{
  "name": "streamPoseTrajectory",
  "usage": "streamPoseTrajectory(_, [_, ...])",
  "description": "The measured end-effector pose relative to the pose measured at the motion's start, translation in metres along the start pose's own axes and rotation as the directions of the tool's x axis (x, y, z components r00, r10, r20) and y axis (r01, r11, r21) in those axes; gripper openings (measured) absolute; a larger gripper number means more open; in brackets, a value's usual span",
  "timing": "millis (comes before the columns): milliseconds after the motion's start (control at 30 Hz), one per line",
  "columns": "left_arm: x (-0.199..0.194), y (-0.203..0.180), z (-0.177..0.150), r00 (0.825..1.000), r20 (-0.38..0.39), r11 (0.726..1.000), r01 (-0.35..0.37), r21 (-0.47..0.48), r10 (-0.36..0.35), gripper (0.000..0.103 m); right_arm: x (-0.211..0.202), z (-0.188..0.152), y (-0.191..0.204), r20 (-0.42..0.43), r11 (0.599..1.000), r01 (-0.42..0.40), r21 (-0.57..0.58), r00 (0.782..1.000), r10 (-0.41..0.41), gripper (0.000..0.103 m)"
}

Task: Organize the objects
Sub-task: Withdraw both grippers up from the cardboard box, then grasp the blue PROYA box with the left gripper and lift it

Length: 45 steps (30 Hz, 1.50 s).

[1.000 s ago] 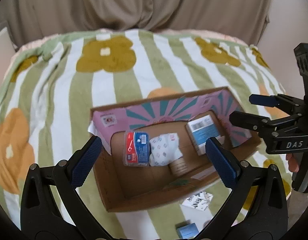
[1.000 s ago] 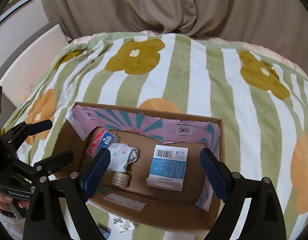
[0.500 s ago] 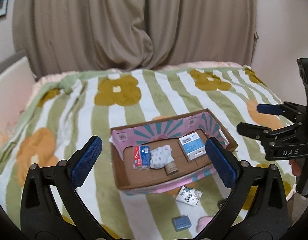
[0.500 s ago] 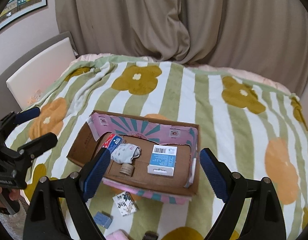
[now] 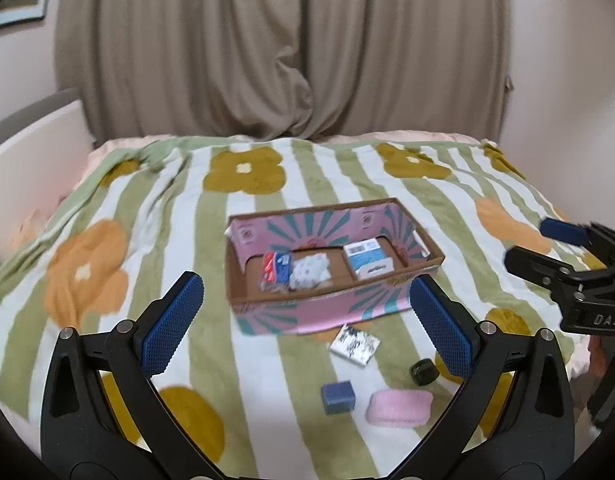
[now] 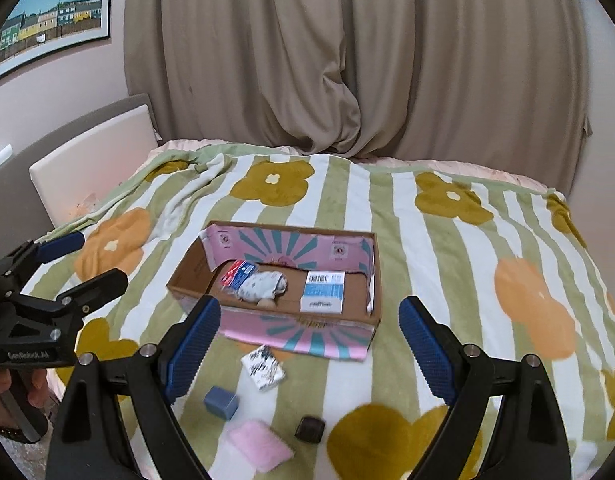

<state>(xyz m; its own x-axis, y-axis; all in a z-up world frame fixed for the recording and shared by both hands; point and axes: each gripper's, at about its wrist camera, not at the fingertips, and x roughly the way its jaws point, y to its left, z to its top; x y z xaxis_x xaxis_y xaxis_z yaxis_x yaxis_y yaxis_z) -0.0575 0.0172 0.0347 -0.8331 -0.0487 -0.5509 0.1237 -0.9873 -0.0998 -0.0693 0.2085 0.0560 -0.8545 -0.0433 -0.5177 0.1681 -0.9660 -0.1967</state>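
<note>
Both tools have pulled well back from the green-striped flowered bed blanket point(image 6: 407, 248); left tool point(image 5: 307, 320) and right tool point(image 6: 307, 352) hang spread and empty, so another pickup likely follows. The pink-lined cardboard box point(image 6: 343, 250) holds a blue-white carton point(image 6: 322, 291), patterned white bundle point(image 6: 263, 284) and red-blue packet point(image 6: 237, 273). The pink pad point(image 6: 261, 445), patterned sachet point(image 6: 264, 367), blue cube point(image 6: 221, 402) and small black object point(image 6: 310, 428) lie outside, near its front.

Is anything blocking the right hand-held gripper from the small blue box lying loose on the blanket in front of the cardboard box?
Nothing visible does. The small blue box lies on bare blanket just ahead of the open right hand-held gripper; the patterned packet, pink pouch and black item lie apart from it.
</note>
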Motion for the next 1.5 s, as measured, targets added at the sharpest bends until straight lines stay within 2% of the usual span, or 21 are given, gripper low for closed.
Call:
streamPoseTrajectory(67, [-0.006,0.004,-0.010,1.000,0.001,1.000,-0.005,-0.026,0.005,0.103,-0.007,-0.011,0.000,0.004,0.999,-0.037,-0.013,0.999,0.037,0.089])
streamPoseTrajectory(200, [-0.012,0.006,-0.022,1.000,0.010,0.999,-0.002,-0.037,0.003,0.103,-0.015,-0.025,-0.001,0.001,1.000,-0.026,0.008,1.000,0.026,0.089])
streamPoseTrajectory(433, [-0.011,0.001,-0.026,1.000,0.009,1.000,-0.003,-0.020,0.004,0.103,-0.029,-0.027,-0.001,0.030,1.000,-0.021,0.007,0.999,0.021,0.089])
streamPoseTrajectory(733, [0.038,-0.004,-0.062,0.993,-0.105,0.998,0.056,-0.039,-0.060,0.103,-0.032,-0.031,-0.002,0.031,0.999,-0.047,0.008,0.998,0.047,0.089])
streamPoseTrajectory(867, [0.070,-0.010,-0.089,0.981,-0.185,0.998,0.059,-0.034,-0.065,0.103,-0.032,-0.033,0.001,0.034,0.998,-0.058,-0.019,0.998,0.059,0.089])
streamPoseTrajectory(1100, [0.109,-0.013,-0.126,0.959,-0.276,0.997,0.061,-0.047,-0.072,0.102,-0.031,-0.038,0.003,0.032,0.996,-0.081,-0.044,0.996,0.082,0.089])
streamPoseTrajectory(1167, [0.124,-0.013,-0.137,0.947,-0.309,0.996,0.071,-0.057,-0.085,0.093,-0.030,-0.039,0.002,0.026,0.996,-0.082,-0.043,0.996,0.083,0.089])
streamPoseTrajectory(1233, [0.134,-0.012,-0.145,0.938,-0.332,0.994,0.077,-0.074,-0.097,0.092,-0.029,-0.040,0.000,0.022,0.996,-0.081,-0.039,0.996,0.082,0.089])
streamPoseTrajectory(1333, [0.152,-0.012,-0.157,0.920,-0.373,0.991,0.087,-0.104,-0.120,0.083,-0.027,-0.041,-0.005,0.013,0.996,-0.088,-0.025,0.996,0.088,0.089])
streamPoseTrajectory(1500, [0.169,-0.018,-0.171,0.904,-0.409,0.990,0.091,-0.112,-0.129,0.079,-0.023,-0.045,-0.009,-0.006,0.997,-0.082,-0.015,0.997,0.082,0.089])
